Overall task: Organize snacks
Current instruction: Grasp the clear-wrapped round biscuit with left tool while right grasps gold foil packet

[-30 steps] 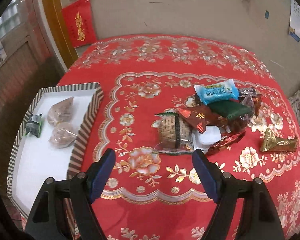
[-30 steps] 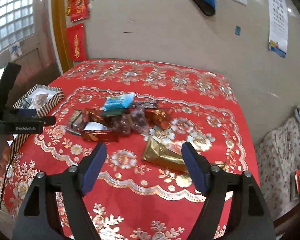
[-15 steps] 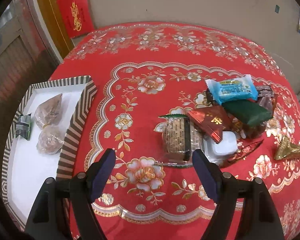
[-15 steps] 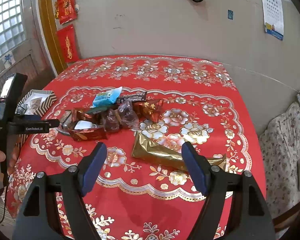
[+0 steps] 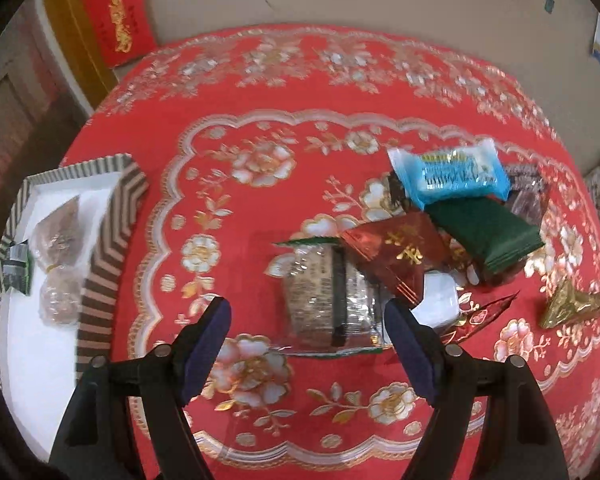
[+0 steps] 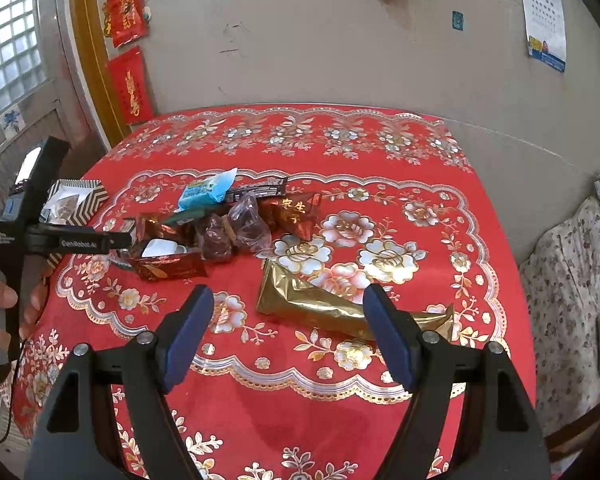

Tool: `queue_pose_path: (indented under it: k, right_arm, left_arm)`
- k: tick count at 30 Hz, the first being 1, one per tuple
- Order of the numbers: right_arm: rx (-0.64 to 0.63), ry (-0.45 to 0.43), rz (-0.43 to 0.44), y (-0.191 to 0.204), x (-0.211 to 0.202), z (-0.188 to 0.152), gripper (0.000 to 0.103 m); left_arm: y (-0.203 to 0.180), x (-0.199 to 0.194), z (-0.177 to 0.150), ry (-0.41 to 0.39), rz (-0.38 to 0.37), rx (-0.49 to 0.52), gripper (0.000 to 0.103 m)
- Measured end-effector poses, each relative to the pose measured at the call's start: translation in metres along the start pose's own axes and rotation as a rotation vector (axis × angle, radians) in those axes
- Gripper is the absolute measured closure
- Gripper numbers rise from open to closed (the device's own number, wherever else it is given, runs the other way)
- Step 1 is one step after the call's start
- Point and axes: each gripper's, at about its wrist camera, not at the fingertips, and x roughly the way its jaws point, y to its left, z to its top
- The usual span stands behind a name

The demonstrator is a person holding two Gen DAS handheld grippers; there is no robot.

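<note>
With both claws wide and empty, the left gripper (image 5: pixel 305 326) nearing the clear-wrapped seed bar (image 5: pixel 327 294) could snag the red packet (image 5: pixel 395 250) overlapping its two-o'clock corner, while the right gripper (image 6: pixel 288 320) idles above the gold pouch (image 6: pixel 319 300).

Your bare cloth (image 5: pixel 236 248) between the striped tray (image 5: pixel 112 216) and the snack pile (image 5: pixel 439 240) lies open; the pile blocks the right.
</note>
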Motion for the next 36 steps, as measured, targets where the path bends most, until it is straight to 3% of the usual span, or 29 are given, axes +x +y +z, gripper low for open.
queue_pose_path:
  k: [8, 16, 19, 22, 33, 36]
  right_arm:
    - [0.025, 0.0, -0.002, -0.008, 0.0, 0.0, 0.026]
    - [-0.045, 0.029, 0.001, -0.012, 0.011, 0.017, 0.026]
    - [-0.179, 0.091, 0.093, -0.013, 0.028, 0.03, 0.026]
    - [-0.373, 0.155, 0.117, -0.012, 0.044, 0.027, 0.026]
    - [-0.473, 0.324, 0.135, -0.042, 0.08, 0.002, 0.026]
    - [-0.441, 0.346, 0.125, -0.043, 0.085, -0.005, 0.068]
  left_arm:
    - [0.005, 0.02, 0.011, 0.033, 0.018, -0.028, 0.023]
    - [0.006, 0.02, 0.012, 0.032, 0.016, -0.015, 0.025]
    - [0.005, 0.02, 0.011, 0.028, 0.025, 0.007, 0.03]
    - [0.006, 0.019, 0.012, 0.029, 0.015, 0.019, 0.034]
    - [0.005, 0.021, 0.015, 0.041, 0.017, 0.034, 0.032]
    - [0.006, 0.019, 0.012, 0.035, 0.017, 0.044, 0.037]
